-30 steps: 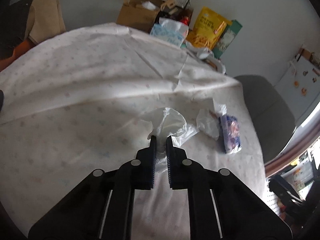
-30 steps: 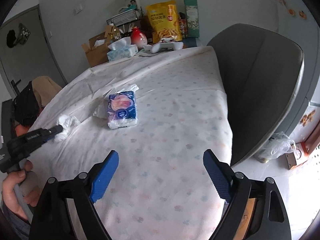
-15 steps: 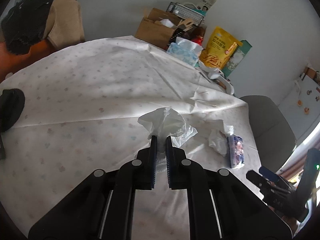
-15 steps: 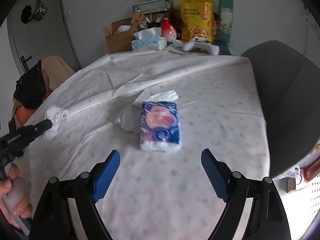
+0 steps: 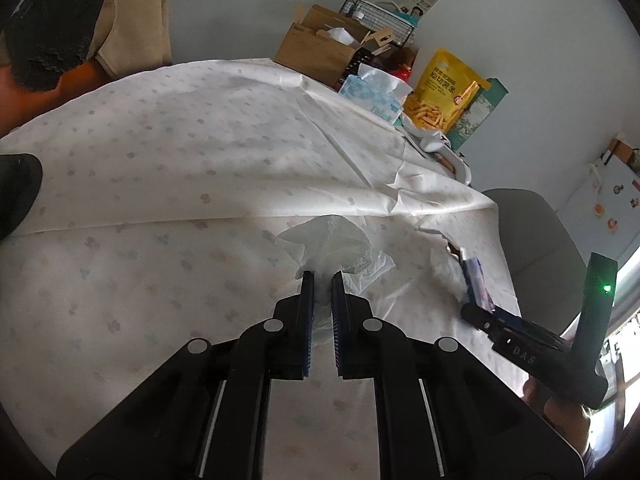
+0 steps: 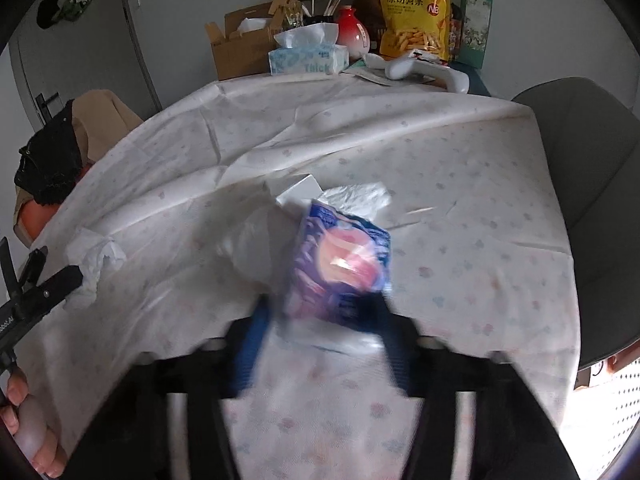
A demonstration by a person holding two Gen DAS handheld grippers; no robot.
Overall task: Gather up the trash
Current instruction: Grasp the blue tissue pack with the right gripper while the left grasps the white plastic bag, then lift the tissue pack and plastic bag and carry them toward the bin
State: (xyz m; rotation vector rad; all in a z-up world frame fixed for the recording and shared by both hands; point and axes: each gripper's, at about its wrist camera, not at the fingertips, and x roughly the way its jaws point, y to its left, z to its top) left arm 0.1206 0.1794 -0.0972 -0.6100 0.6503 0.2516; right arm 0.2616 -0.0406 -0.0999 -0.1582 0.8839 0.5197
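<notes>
A crumpled white tissue (image 5: 334, 240) is pinched at its lower end, its bulk fanning upward. A purple tissue pack (image 6: 340, 264) lies flat on white wrappers (image 6: 356, 196).

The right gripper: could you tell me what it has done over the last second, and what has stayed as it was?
The right gripper moved forward to the blue tissue pack, and its fingers, wide open earlier, now bracket the pack; blur hides whether they grip it. The left gripper stayed shut on the crumpled tissue.
</notes>
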